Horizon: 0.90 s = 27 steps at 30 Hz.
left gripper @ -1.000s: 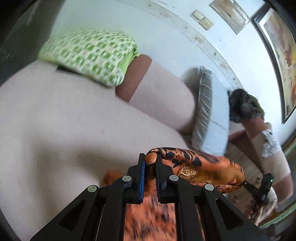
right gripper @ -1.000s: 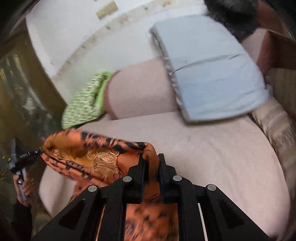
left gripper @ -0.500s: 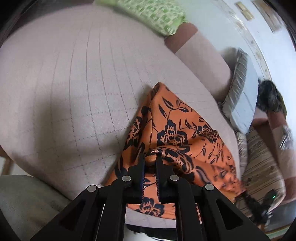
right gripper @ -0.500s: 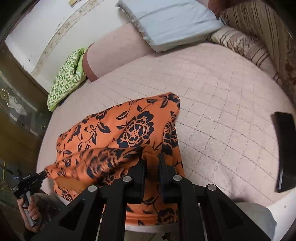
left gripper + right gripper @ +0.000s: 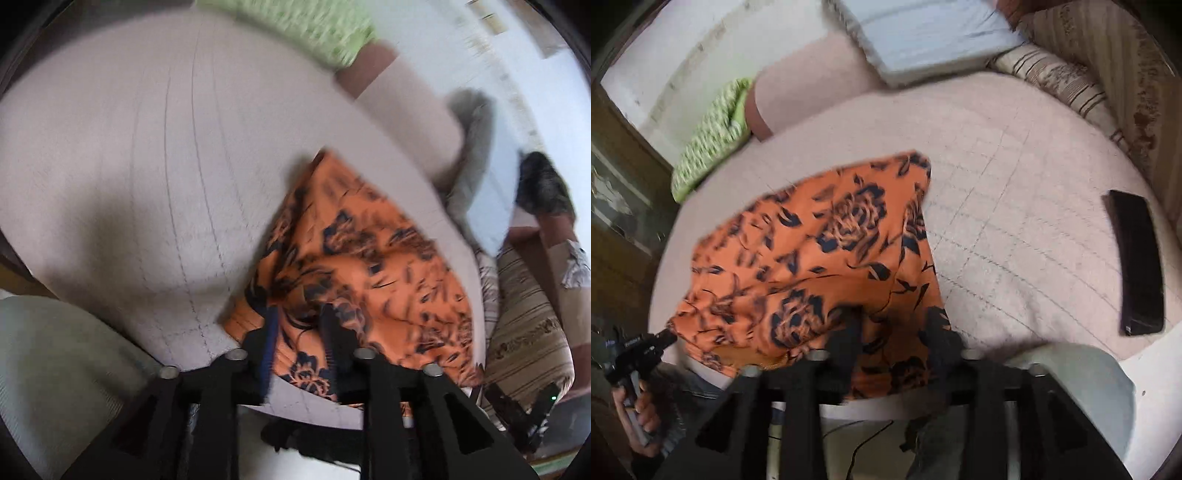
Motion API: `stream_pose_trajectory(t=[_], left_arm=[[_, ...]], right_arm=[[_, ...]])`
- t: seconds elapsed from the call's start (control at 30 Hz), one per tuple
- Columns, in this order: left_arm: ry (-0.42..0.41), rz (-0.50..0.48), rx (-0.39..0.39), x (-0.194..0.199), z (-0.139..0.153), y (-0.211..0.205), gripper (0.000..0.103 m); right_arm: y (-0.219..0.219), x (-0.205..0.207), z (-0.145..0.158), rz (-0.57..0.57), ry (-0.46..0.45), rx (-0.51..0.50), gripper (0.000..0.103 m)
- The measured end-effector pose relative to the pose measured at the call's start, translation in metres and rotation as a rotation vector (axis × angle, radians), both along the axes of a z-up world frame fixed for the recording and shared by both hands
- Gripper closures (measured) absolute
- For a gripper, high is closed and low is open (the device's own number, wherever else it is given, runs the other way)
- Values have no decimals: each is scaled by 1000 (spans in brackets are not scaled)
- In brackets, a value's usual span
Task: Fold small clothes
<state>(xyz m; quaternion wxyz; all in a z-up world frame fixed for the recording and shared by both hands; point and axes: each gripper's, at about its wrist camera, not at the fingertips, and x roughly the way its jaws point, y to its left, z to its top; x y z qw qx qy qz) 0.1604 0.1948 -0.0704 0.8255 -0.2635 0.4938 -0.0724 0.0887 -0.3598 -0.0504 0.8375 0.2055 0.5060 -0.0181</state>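
Observation:
An orange garment with a black flower print [image 5: 354, 258] lies spread on the pink quilted bed [image 5: 147, 166], its near hem at the bed's front edge. My left gripper [image 5: 299, 325] is open over the garment's near left edge, with nothing between its fingers. In the right wrist view the same garment [image 5: 827, 251] lies flat, and my right gripper [image 5: 894, 328] is open over its near right edge. The left gripper [image 5: 639, 347] also shows there at the garment's left corner, in the person's hand.
A black phone [image 5: 1137, 262] lies on the bed to the right of the garment. A green patterned pillow [image 5: 709, 136], a pale blue pillow [image 5: 923, 33] and striped cushions [image 5: 1056, 77] sit at the far side. A pale plastic chair edge [image 5: 1082, 384] is near.
Both grippers lowered the garment onto the bed, then opened and let go of it. The garment now lies flat, and both grippers have drawn back toward the front edge.

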Motion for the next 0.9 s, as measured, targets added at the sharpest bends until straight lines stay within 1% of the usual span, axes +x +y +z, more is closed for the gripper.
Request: stream_pose_trajectory(t=[0.03, 0.07, 0.1, 0.17, 0.2, 0.27, 0.3, 0.37, 0.4, 0.47, 0.53, 0.57, 0.6, 0.63, 0.67, 0.7, 0.73, 0.77, 0.8, 0.83, 0.87, 0.9], left_arm=[[-45, -1, 11, -10, 11, -3, 65], [-64, -7, 18, -14, 15, -7, 60], [-75, -14, 24, -18, 21, -12, 58], [-55, -25, 8, -22, 24, -19, 54], [-32, -33, -17, -22, 23, -22, 54], [40, -49, -72, -17, 10, -27, 53], [75, -51, -93, -12, 2, -30, 53], [131, -52, -114, -5, -14, -33, 54], [139, -56, -116, -2, -19, -35, 54], [170, -60, -102, 3, -29, -41, 54], [184, -77, -91, 13, -38, -46, 54], [209, -74, -65, 22, -44, -48, 55], [240, -60, -46, 30, -51, -48, 56], [251, -61, -40, 37, -57, -49, 68], [254, -57, -36, 44, -63, -51, 95], [260, -50, -33, 46, -64, -50, 96], [241, -49, -48, 43, -59, -46, 96], [214, -51, -41, 39, -52, -44, 97], [181, -56, 9, 33, -41, -44, 97], [165, -60, 36, 27, -35, -45, 97], [156, -62, 59, 24, -33, -44, 97], [169, -61, 69, 24, -35, -44, 97]], right_arm=[[0, -9, 9, -23, -27, -8, 47], [0, -18, 19, -37, -55, -10, 46], [1, -26, 29, -37, -92, -7, 46], [3, -33, 41, -46, -139, 9, 34], [5, -31, 42, -43, -135, 32, 32], [13, -20, 35, -1, -114, 97, 33], [18, -12, 27, 8, -87, 113, 33], [26, 1, 7, -24, 12, 111, 33], [28, 4, -2, -44, 39, 138, 32], [32, 6, -16, -64, 61, 206, 35], [35, 14, -26, -82, 94, 205, 35], [37, 21, -31, -84, 119, 169, 36], [37, 27, -39, -98, 156, 140, 39], [35, 32, -47, -120, 172, 156, 52], [34, 34, -52, -124, 177, 167, 69], [35, 37, -57, -126, 196, 160, 82], [34, 36, -57, -136, 201, 160, 96], [35, 32, -53, -136, 189, 158, 96], [36, 28, -47, -129, 181, 135, 96], [38, 21, -37, -122, 163, 114, 96], [38, 16, -31, -119, 153, 94, 96], [39, 12, -26, -113, 149, 68, 96]])
